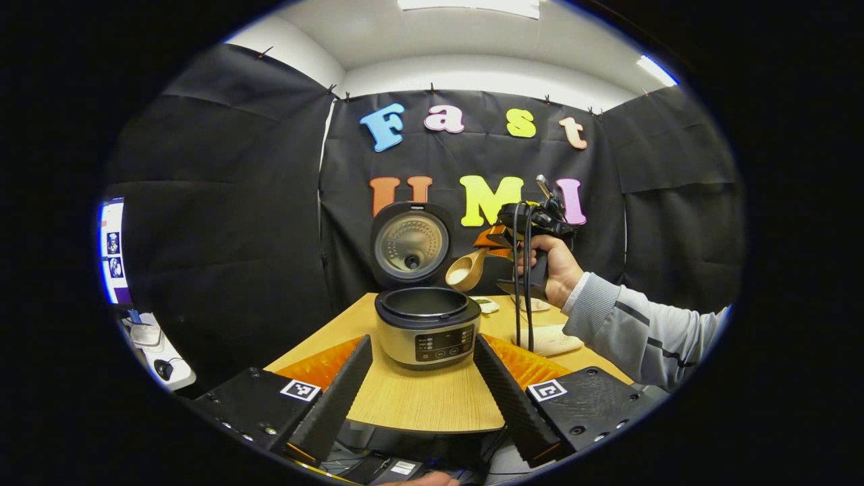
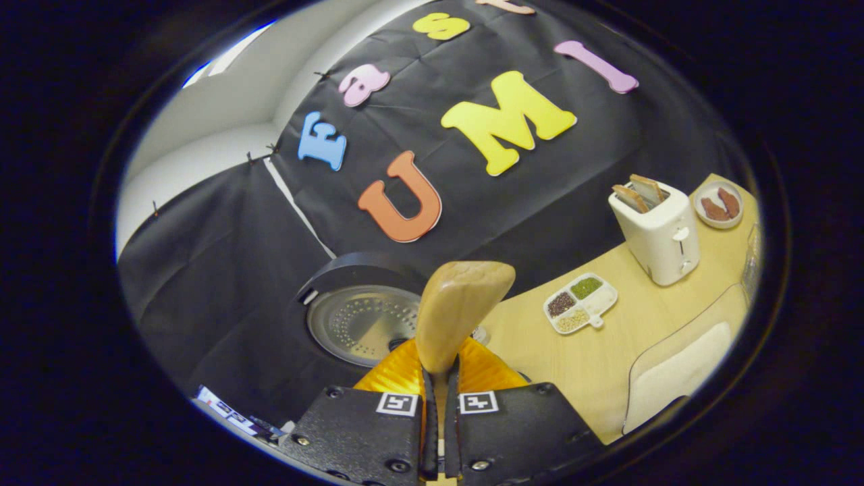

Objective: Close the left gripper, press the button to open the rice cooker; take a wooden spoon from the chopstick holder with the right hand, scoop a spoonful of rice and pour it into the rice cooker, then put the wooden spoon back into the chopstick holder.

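Observation:
The rice cooker (image 1: 427,331) stands open on the wooden table (image 1: 418,405), its lid (image 1: 410,244) upright behind the pot. My left gripper (image 1: 424,398) is open, its fingers spread to either side of the cooker's front and a little short of it. A hand holds my right gripper (image 1: 498,244) up and to the right of the pot. It is shut on the handle of the wooden spoon (image 1: 466,270), whose bowl carries pale rice just above the pot's right rim. In the right gripper view the spoon (image 2: 459,310) juts from the right gripper (image 2: 439,391) over the lid (image 2: 361,324).
A white toaster (image 2: 658,229) with bread slices, a divided dish of grains (image 2: 580,304) and a small plate (image 2: 719,204) sit farther along the table. A pale rounded object (image 2: 675,385) lies at the near edge. Cables (image 1: 523,290) hang from the right gripper.

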The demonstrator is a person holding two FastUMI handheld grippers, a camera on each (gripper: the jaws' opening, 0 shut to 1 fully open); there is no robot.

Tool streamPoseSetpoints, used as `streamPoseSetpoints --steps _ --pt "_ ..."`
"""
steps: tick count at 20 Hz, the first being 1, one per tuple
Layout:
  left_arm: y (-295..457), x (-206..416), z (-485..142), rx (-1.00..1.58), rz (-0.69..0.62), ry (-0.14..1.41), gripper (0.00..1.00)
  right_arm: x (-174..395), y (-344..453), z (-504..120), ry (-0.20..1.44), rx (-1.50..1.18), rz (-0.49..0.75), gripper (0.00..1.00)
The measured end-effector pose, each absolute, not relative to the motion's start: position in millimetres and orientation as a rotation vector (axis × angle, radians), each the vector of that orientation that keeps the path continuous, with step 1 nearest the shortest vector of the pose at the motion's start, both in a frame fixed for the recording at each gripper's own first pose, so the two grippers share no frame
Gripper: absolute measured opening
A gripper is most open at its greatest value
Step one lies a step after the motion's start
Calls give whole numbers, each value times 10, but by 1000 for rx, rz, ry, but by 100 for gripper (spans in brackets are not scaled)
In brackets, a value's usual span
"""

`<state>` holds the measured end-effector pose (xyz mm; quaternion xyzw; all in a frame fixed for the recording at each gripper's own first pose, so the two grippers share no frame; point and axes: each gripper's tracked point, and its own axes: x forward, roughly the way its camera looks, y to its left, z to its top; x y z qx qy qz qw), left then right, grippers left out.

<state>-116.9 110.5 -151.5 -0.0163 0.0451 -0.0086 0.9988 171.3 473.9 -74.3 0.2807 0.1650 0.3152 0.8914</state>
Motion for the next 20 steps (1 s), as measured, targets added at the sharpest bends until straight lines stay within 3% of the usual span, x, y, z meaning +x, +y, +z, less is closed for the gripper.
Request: streamPoseSetpoints --steps 20 --pt "1257 -1129 -1702 -41 9 128 96 1465 5496 -756 -18 -343 660 9"
